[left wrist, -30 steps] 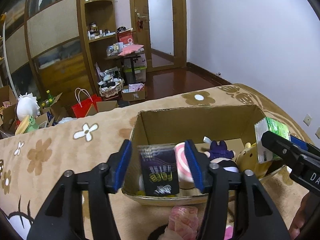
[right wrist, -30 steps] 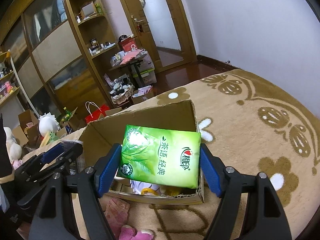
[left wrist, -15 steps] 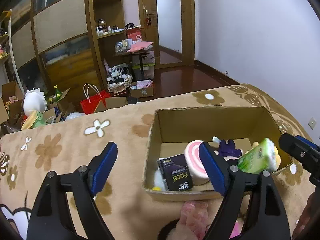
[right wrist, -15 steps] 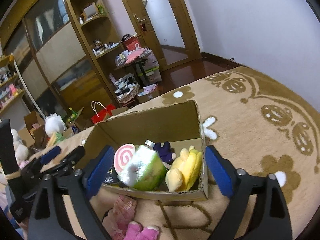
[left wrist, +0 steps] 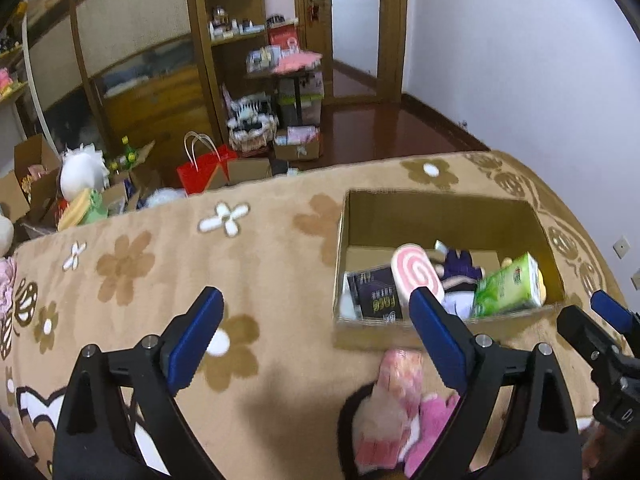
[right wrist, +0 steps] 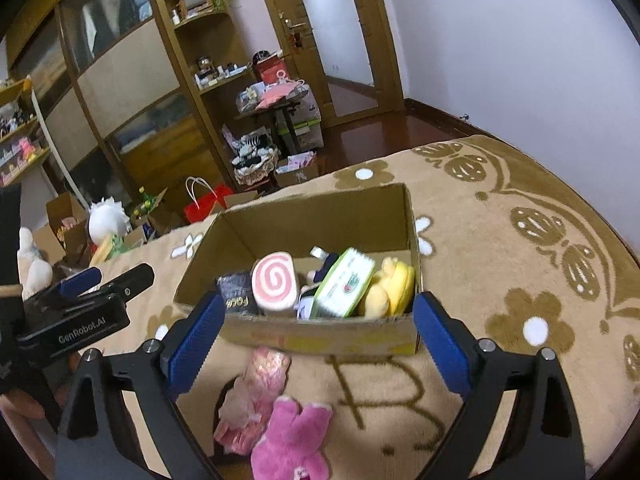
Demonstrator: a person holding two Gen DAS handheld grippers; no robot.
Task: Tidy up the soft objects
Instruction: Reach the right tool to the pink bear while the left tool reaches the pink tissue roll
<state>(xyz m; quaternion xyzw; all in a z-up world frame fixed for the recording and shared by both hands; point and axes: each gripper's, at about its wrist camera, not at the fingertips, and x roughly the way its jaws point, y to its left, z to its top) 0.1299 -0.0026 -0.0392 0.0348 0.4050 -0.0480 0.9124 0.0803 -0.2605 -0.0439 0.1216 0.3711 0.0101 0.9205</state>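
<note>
An open cardboard box [left wrist: 440, 216] [right wrist: 312, 208] stands on the tan flowered blanket. Inside lie a black pack [left wrist: 376, 296] [right wrist: 236, 292], a pink swirl plush [left wrist: 416, 272] [right wrist: 276, 280], a green tissue pack [left wrist: 508, 292] [right wrist: 344, 284], a purple doll [left wrist: 460, 268] and a yellow plush [right wrist: 392, 284]. My left gripper [left wrist: 314, 308] hovers left of the box front, its jaws opening with nothing between them. My right gripper [right wrist: 320, 308] is open and empty in front of the box. A pale pink plush [right wrist: 256, 392] [left wrist: 396, 392] and a magenta plush [right wrist: 292, 436] lie on the blanket below both grippers.
The blanket [left wrist: 160, 248] covers a bed that ends at its far edge. Beyond it, the floor holds a red bag [left wrist: 200, 168], boxes and a white plush [left wrist: 84, 168]. Wooden shelves [right wrist: 192, 60] and a door stand at the back. A white wall is on the right.
Both grippers opened and let go: the black pack and the green tissue pack now lie in the box. Both grippers pulled back and up from the box.
</note>
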